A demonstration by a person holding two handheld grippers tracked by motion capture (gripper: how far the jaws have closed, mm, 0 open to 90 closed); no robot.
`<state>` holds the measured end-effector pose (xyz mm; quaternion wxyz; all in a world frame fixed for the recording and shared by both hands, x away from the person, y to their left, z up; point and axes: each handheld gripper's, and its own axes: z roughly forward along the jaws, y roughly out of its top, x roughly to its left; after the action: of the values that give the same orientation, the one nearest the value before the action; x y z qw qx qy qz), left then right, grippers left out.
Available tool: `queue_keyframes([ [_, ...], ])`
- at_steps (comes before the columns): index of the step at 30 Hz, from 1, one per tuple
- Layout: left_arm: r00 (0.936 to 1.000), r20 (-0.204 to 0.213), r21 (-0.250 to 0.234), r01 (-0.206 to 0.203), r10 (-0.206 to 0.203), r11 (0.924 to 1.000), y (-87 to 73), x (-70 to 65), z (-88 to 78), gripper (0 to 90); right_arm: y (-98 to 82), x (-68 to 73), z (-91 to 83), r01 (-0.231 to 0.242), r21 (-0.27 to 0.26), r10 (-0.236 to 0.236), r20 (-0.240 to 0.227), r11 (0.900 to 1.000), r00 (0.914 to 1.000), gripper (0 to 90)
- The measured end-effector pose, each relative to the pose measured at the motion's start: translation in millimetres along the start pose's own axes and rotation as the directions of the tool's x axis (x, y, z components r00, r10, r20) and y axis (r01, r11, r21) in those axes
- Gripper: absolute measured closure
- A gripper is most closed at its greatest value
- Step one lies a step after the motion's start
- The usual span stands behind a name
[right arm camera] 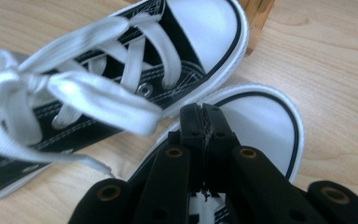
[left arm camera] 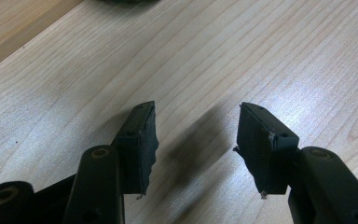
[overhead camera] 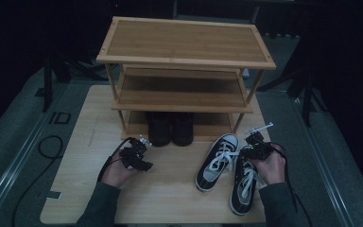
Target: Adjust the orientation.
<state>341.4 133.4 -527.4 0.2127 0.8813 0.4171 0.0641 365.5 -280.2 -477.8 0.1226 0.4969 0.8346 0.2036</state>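
- Bamboo makes up the three-tier shoe rack [overhead camera: 184,42], which stands at the far edge of the pale wooden table [overhead camera: 170,194].
- We hold the right gripper [overhead camera: 256,143] near the table's right edge, over the toe of the right-hand sneaker [overhead camera: 244,187]; its jaws are clenched flat together with nothing between them, as the right gripper view [right arm camera: 204,122] shows.
- Both sneakers are black canvas with white toe caps and white laces. The left-hand sneaker [overhead camera: 217,162] lies just beside its mate, toe towards the rack's front right leg.
- In the right gripper view, the left-hand sneaker [right arm camera: 121,70] crosses the upper part of the picture, its loose lace draped near our jaws, while the white toe cap of the right-hand sneaker [right arm camera: 265,126] sits under them.
- We hold the left gripper [overhead camera: 137,153] towards the table's left side, released, jaws apart over bare wood [left arm camera: 196,135].
- A pair of dark shoes [overhead camera: 171,127] stands on the rack's lowest shelf.
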Motion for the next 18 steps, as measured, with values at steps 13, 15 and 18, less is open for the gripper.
queue_keyframes([
  [13,1.0000,0.003,0.012,-0.003,0.003,0.9999,0.6,-2.3,3.9,47.8,11.3,-10.9,5.1,-0.030,-0.014,0.030,0.020,0.999,0.9993,88.8],
  [15,1.0000,0.004,0.011,-0.004,0.004,0.9999,0.6,-2.2,3.9,47.8,10.4,-10.1,4.7,-0.024,-0.010,0.024,0.013,1.000,0.9996,88.3],
  [18,1.0000,0.007,0.013,-0.004,0.004,0.9999,0.5,-2.3,4.4,48.0,5.9,-12.6,2.5,-0.021,-0.014,0.021,-0.001,1.000,0.9998,84.4],
])
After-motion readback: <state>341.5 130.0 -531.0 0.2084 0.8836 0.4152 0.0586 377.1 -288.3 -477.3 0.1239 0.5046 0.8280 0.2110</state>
